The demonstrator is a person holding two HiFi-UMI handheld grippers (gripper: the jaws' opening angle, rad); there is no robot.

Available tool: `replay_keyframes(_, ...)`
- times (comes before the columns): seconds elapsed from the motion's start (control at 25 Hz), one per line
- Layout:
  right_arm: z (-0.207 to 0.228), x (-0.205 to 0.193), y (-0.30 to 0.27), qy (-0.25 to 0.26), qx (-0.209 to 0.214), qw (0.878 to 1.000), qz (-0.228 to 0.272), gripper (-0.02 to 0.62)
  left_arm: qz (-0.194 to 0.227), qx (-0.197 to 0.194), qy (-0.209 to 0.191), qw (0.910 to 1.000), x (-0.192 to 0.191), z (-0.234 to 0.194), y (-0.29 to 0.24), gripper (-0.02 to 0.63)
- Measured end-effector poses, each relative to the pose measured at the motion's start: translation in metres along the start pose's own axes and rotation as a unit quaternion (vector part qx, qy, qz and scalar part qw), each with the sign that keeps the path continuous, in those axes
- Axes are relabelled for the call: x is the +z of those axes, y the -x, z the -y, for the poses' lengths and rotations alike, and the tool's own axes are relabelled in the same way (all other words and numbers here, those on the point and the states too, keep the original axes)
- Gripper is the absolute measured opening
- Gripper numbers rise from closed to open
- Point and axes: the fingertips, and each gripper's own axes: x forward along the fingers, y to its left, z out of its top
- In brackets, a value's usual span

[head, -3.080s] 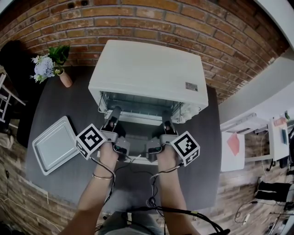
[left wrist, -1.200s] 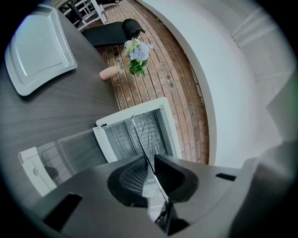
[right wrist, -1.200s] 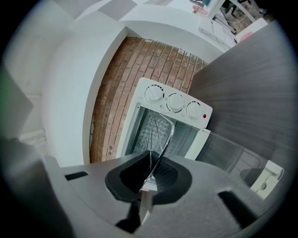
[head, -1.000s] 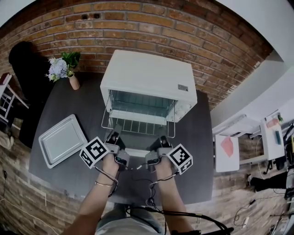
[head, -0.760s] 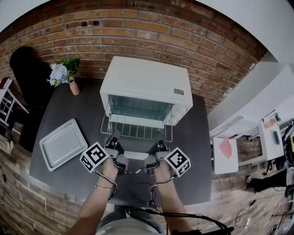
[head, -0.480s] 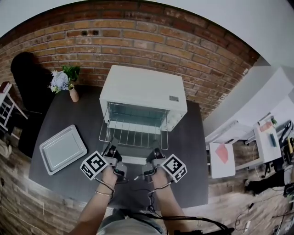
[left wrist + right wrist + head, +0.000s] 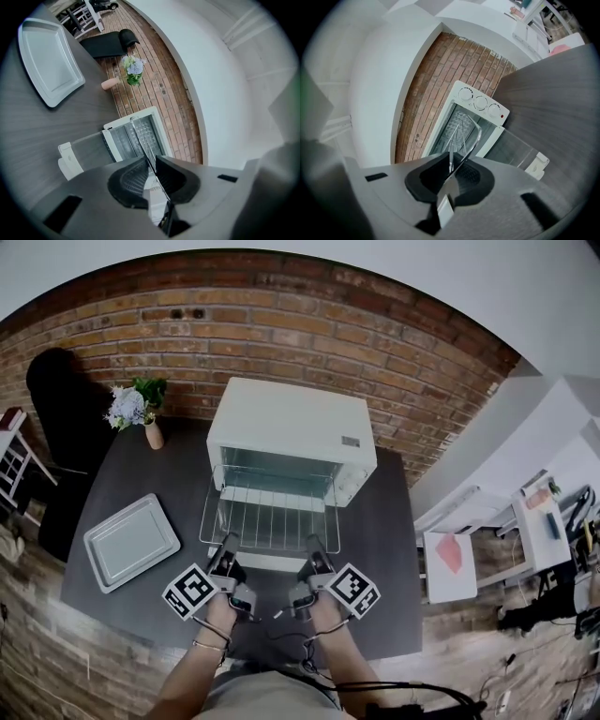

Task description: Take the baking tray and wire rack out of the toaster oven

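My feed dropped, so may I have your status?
Left tool, right tool grip wire rack; right jaws just opening. Rack mostly out of toaster oven. Baking tray on table. Nothing blocking.

Looks like a mocked-up kitchen corner in some studio or lab, not an actual home kitchen. There's a white toaster oven (image 7: 292, 435) on a dark table (image 7: 131, 474), with a brick wall (image 7: 281, 324) right behind it and a little vase of flowers (image 7: 141, 413) to its left. Off to the oven's right there are white work desks (image 7: 464, 582) with bits of clutter, all standing on a wood-plank floor (image 7: 33, 652).
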Motion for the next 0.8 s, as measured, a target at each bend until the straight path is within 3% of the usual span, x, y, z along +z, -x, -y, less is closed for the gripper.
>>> replay_keyframes(0.52,-0.026,-0.016,-0.009,0.018,0.017,0.999,-0.030,0.025,0.029,0.013,-0.020,0.9993,0.022,0.004,0.022,0.049)
replay_keyframes(0.8,-0.043,-0.053,-0.024,0.027,0.034,0.997,-0.068,0.026,0.067,0.030,-0.014,0.9972,0.049,-0.013,0.053,0.049)
